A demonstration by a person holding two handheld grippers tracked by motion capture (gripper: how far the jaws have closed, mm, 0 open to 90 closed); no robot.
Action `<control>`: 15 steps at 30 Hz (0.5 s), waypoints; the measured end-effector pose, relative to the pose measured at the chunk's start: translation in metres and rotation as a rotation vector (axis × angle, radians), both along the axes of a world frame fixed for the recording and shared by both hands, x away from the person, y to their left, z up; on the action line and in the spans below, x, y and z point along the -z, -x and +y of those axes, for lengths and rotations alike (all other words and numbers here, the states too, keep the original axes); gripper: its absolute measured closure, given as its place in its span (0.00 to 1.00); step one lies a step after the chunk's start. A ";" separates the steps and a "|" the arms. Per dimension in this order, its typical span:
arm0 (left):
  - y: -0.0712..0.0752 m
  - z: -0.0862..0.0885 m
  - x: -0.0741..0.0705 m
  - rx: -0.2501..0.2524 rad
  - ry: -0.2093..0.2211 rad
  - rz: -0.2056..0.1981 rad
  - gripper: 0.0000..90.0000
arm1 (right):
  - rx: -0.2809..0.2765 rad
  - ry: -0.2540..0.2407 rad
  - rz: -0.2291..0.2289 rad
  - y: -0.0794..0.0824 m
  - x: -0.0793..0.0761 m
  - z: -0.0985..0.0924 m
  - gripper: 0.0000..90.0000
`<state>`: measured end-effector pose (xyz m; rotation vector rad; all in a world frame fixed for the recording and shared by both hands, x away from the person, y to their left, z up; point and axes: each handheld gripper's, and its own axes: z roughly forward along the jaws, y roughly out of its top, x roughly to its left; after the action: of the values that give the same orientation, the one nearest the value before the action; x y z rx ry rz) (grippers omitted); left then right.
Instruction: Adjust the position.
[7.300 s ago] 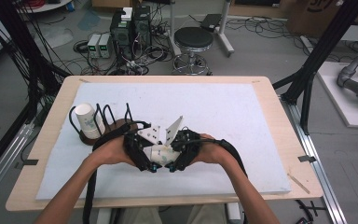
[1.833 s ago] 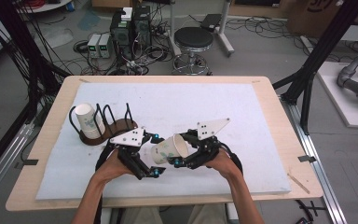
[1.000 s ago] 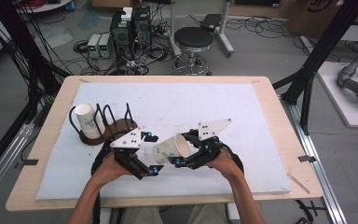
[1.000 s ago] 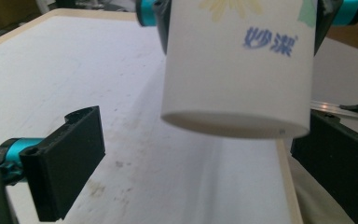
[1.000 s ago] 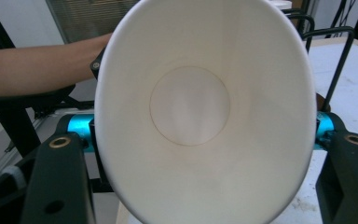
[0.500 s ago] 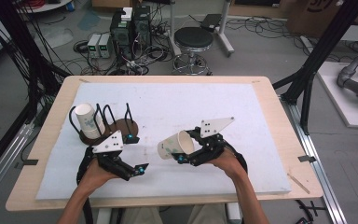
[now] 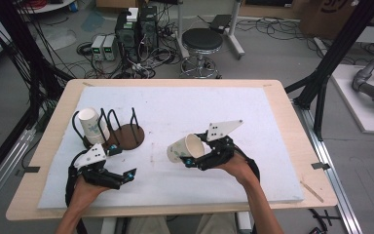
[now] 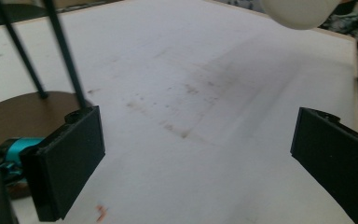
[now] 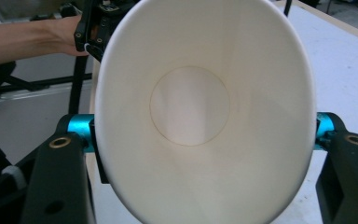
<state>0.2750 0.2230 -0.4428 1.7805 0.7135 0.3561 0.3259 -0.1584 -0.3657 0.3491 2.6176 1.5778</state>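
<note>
A white-covered table [image 7: 233,112] is carrying a wire cup rack [image 7: 119,131] with one paper cup [image 7: 91,125] standing in it. The right gripper [image 7: 191,161] is clamping a second paper cup [image 7: 185,147] on its side above the table, squeezing its rim oval. The left gripper [image 7: 129,174], jaws wide apart and empty, is hovering near the rack.

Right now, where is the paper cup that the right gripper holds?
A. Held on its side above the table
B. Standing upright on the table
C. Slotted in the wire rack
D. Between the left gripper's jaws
A: the right gripper clamps the paper cup on its side above the white table.
</note>
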 end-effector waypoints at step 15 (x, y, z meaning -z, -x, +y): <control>0.005 0.026 0.017 -0.188 0.019 -0.001 0.03 | 0.118 0.132 -0.019 -0.003 -0.007 0.005 0.36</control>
<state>0.2700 0.2485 -0.4598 1.6998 0.8843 0.4744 0.3291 -0.1532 -0.3586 0.4667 2.6166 1.3582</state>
